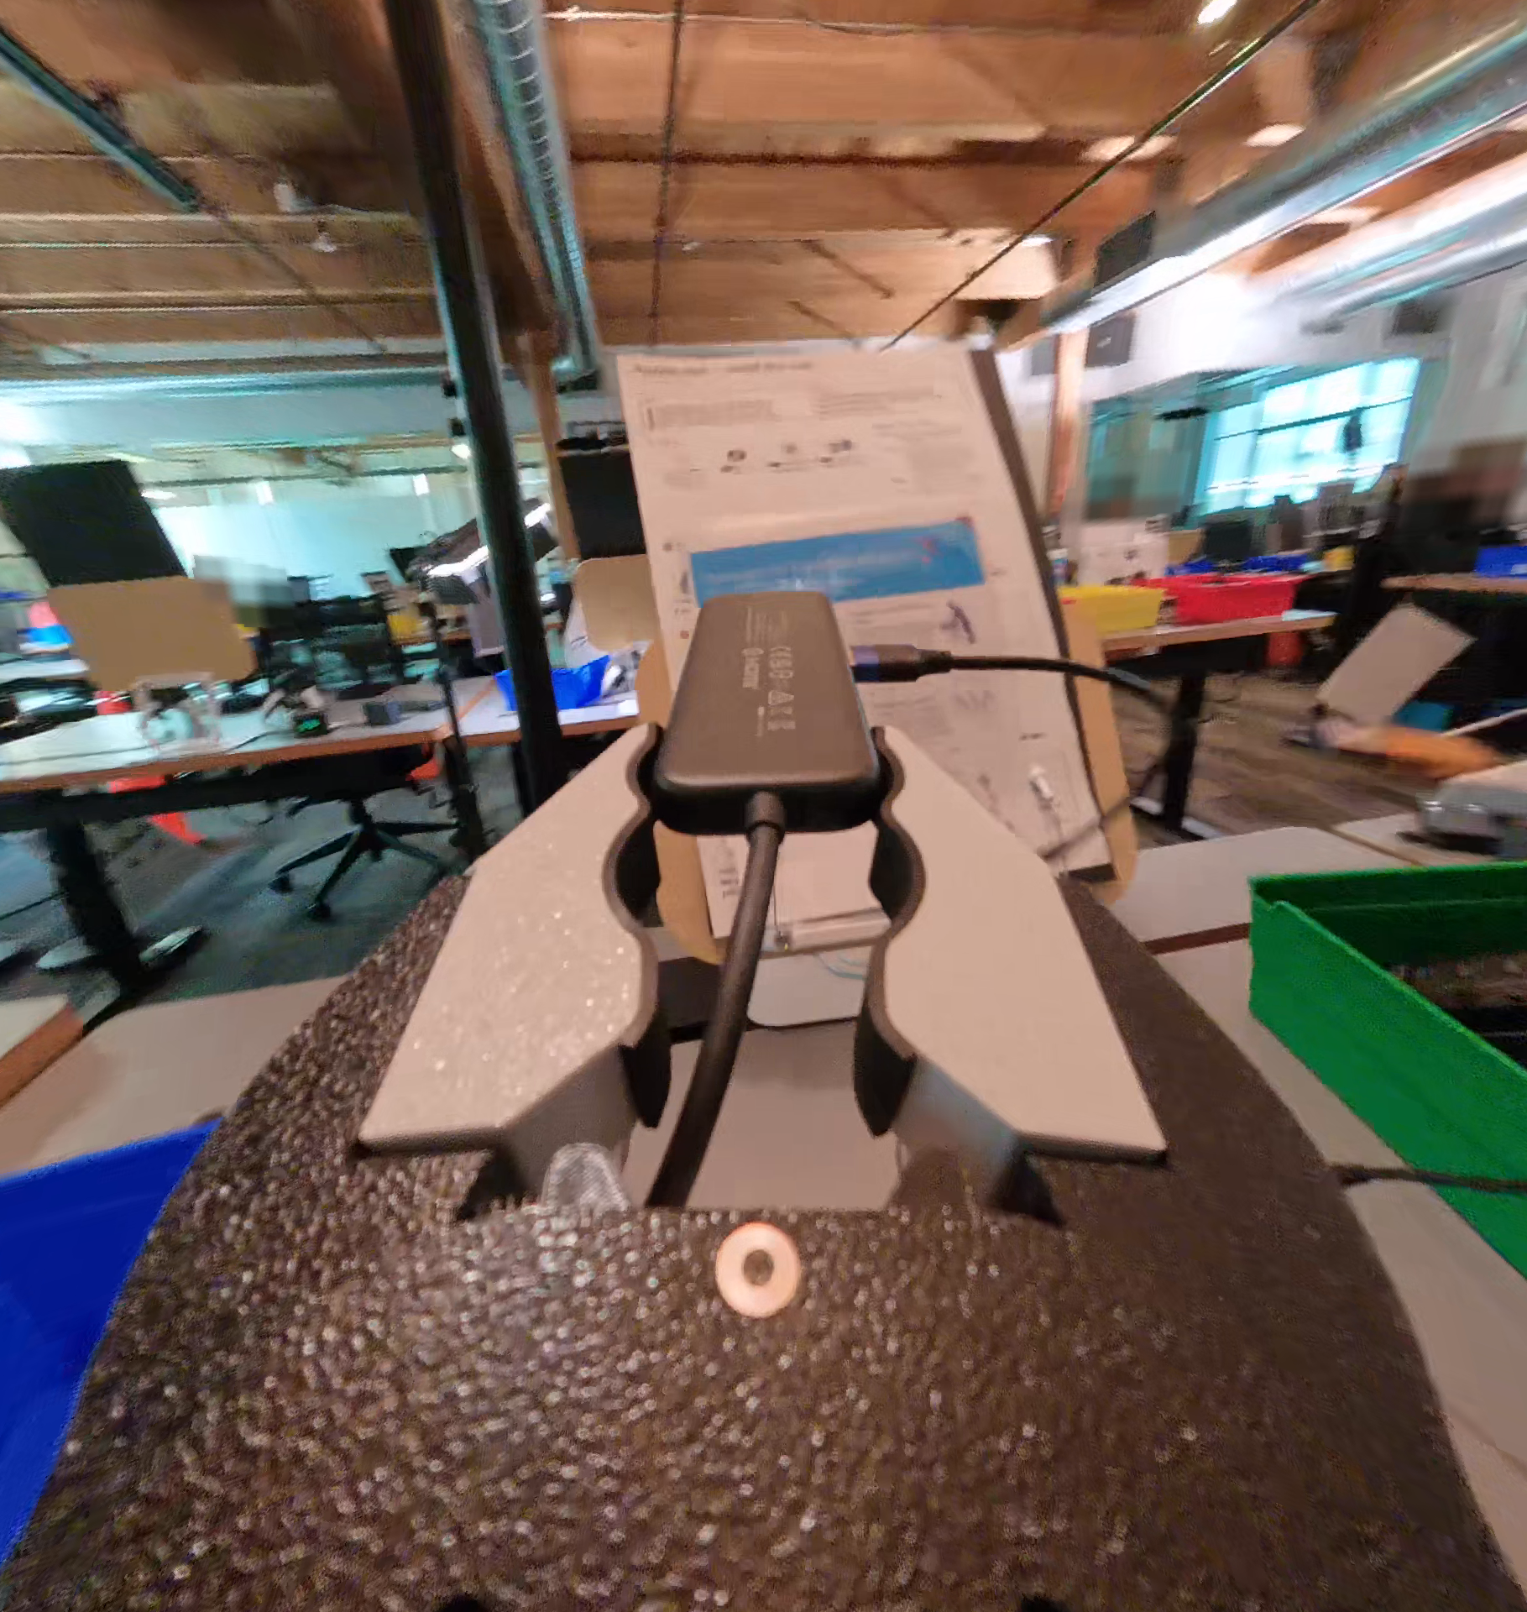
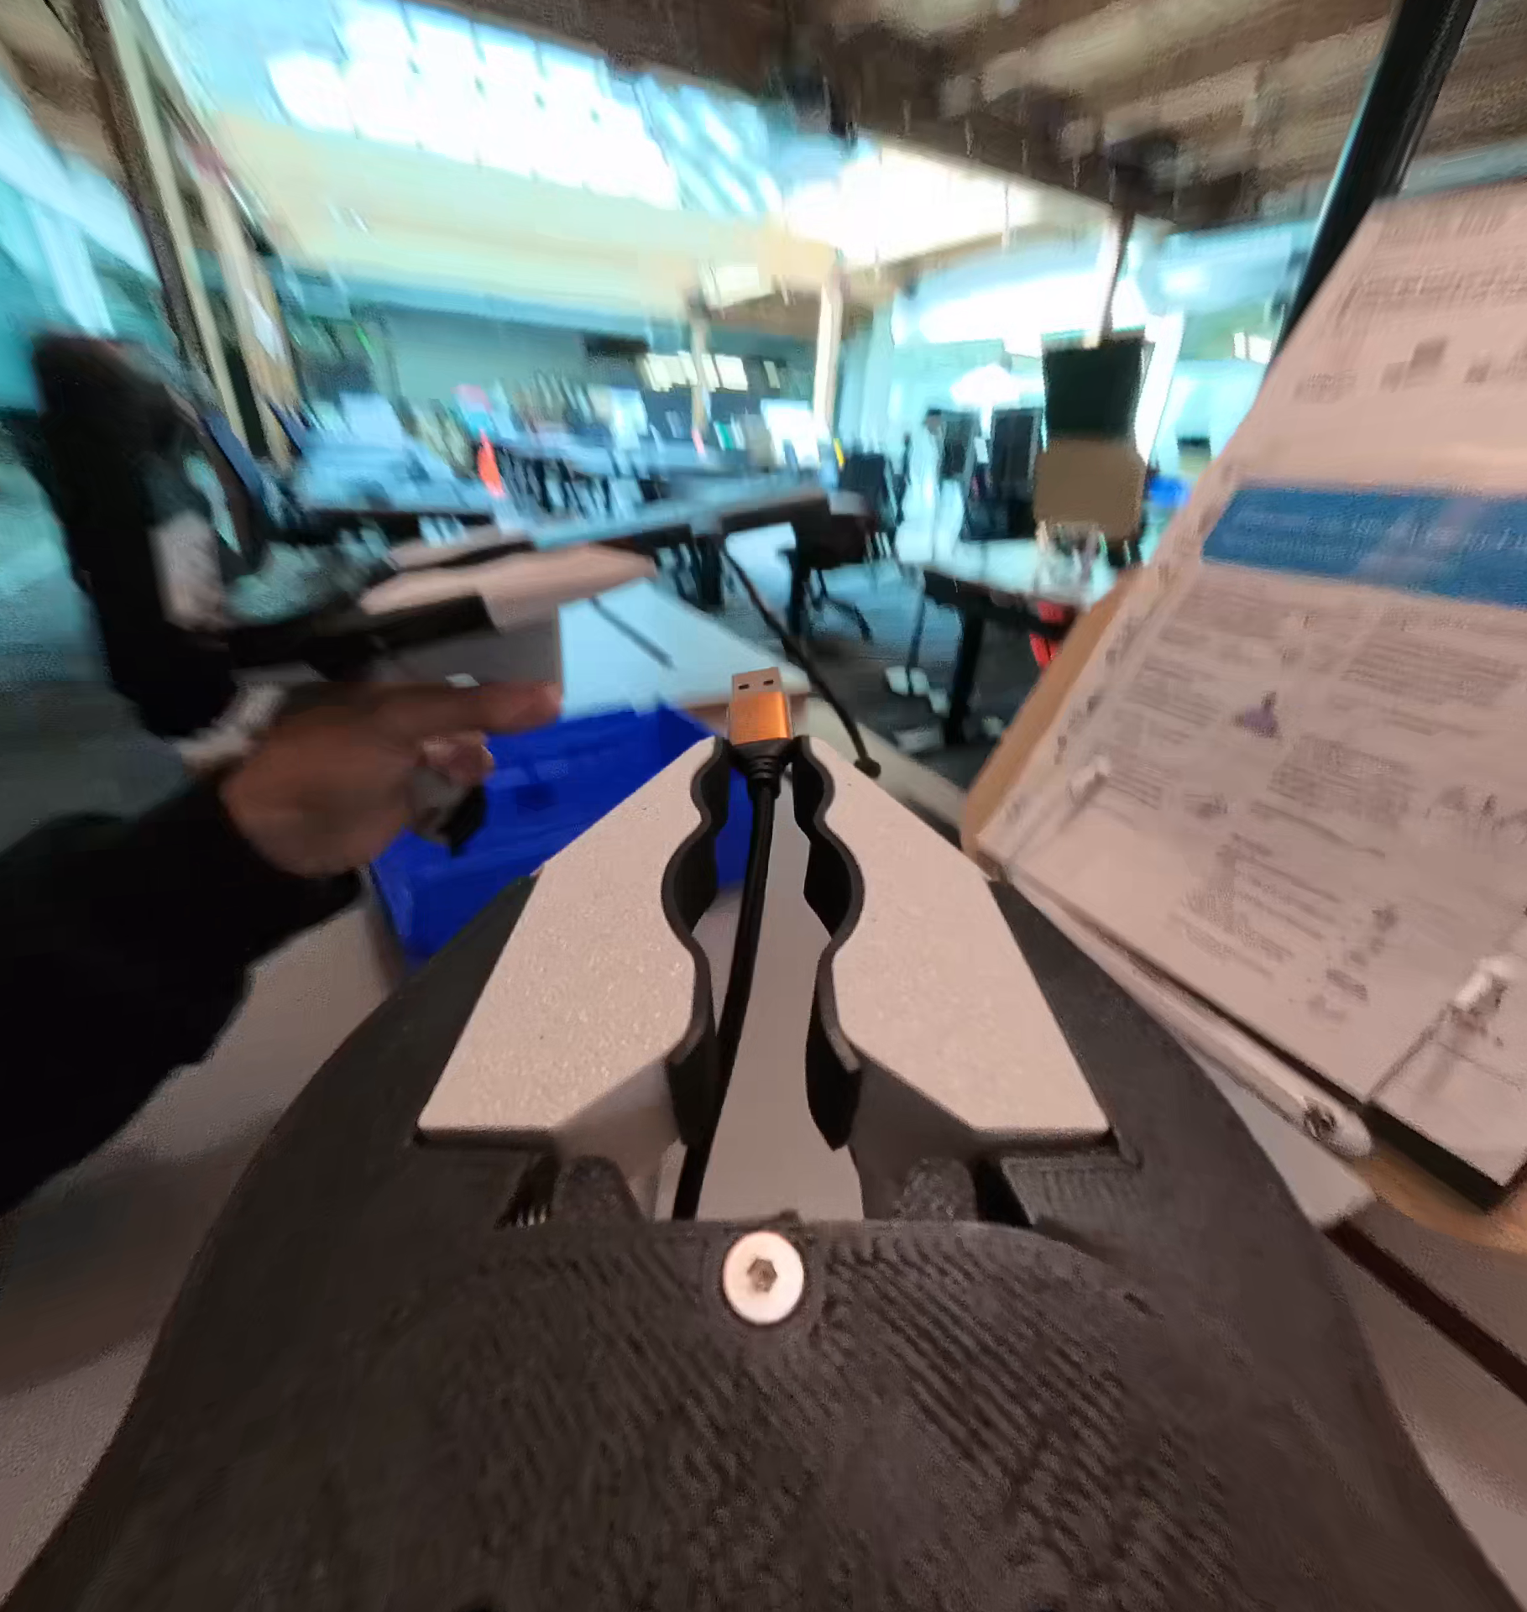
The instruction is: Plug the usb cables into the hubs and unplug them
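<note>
Left wrist view, near to far. My left gripper (image 1: pixel 764 768) is pinching a dark grey hub (image 1: pixel 764 689) across its near end, with the hub held flat and pointing away from me. The hub's own thick cord (image 1: pixel 729 977) runs back between the fingers toward the camera. A blue-collared plug (image 1: pixel 895 660) sits in the hub's right side, and its thin black cable (image 1: pixel 1039 667) trails off to the right. A blue bin (image 1: pixel 36 1308) lies at lower left and a green bin (image 1: pixel 1387 1021) at right, both on the pale table (image 1: pixel 1422 1308). Behind the hub stands a printed sheet on a board (image 1: pixel 838 488).

Right wrist view, near to far. My right gripper (image 2: pixel 760 750) is pressed together on an orange plug (image 2: pixel 760 715), whose metal tip points forward, free in the air. Its black cable (image 2: pixel 742 942) runs back between the fingers. To the left, a person's hand (image 2: pixel 350 776) in a dark sleeve hovers beside a blue bin (image 2: pixel 559 802); this part is blurred. The printed sheet on its board (image 2: pixel 1318 785) leans at right.
</note>
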Demonstrator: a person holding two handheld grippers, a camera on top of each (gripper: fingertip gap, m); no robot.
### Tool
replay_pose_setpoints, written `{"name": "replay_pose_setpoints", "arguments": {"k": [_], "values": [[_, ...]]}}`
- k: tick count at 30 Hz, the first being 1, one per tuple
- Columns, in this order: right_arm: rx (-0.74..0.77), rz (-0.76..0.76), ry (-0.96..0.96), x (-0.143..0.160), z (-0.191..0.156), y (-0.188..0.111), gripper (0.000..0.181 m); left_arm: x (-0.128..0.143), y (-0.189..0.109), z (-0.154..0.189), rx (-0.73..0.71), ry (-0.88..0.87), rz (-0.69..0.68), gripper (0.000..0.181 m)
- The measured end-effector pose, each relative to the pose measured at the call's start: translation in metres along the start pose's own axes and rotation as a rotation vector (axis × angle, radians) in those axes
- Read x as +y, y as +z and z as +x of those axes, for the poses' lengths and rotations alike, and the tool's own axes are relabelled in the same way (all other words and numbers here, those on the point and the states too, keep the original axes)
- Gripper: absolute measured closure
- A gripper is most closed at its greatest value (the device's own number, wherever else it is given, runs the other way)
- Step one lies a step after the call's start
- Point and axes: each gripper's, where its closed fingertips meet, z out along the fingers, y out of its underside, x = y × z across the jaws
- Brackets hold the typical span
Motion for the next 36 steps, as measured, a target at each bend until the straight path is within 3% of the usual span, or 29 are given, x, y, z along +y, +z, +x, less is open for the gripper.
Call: {"name": "replay_pose_setpoints", "arguments": {"k": [1,4,8,12,17,21,24,27,30,33,36], "values": [[-0.015,0.090,0.021,-0.020,-0.001,-0.014,0.167,-0.009,-0.001,-0.006,0.019,0.004,0.012,0.137],[0.028,0.236,-0.020,-0.063,0.004,-0.057,0.167,-0.026,-0.008,0.006,0.048,0.135,0.024,0.137],[0.210,0.213,-0.075,-0.065,0.040,-0.108,0.167,-0.019,-0.015,0.032,0.104,0.172,0.017,0.137],[0.292,0.150,0.022,-0.046,0.073,-0.147,0.167,-0.008,-0.013,0.045,0.150,0.135,-0.007,0.137],[0.492,-0.082,0.110,0.012,0.122,-0.179,0.167,-0.001,-0.013,0.053,0.182,0.122,-0.020,0.137],[0.438,-0.347,0.235,0.080,0.129,-0.186,0.167,0.006,-0.013,0.053,0.196,0.108,-0.040,0.137],[0.453,-0.449,0.265,0.112,0.141,-0.190,0.168,0.009,-0.013,0.055,0.206,0.095,-0.050,0.137],[0.368,-0.558,0.331,0.142,0.132,-0.181,0.154,0.012,-0.012,0.058,0.217,0.094,-0.058,0.137],[0.470,-0.742,0.301,0.172,0.144,-0.188,0.139,0.018,-0.012,0.066,0.255,0.085,-0.080,0.137],[0.542,-0.685,0.194,0.150,0.154,-0.177,0.121,0.031,-0.014,0.078,0.311,0.066,-0.119,0.137],[0.387,-0.418,0.042,0.089,0.126,-0.132,0.115,0.045,-0.015,0.086,0.327,0.064,-0.149,0.137]]}}
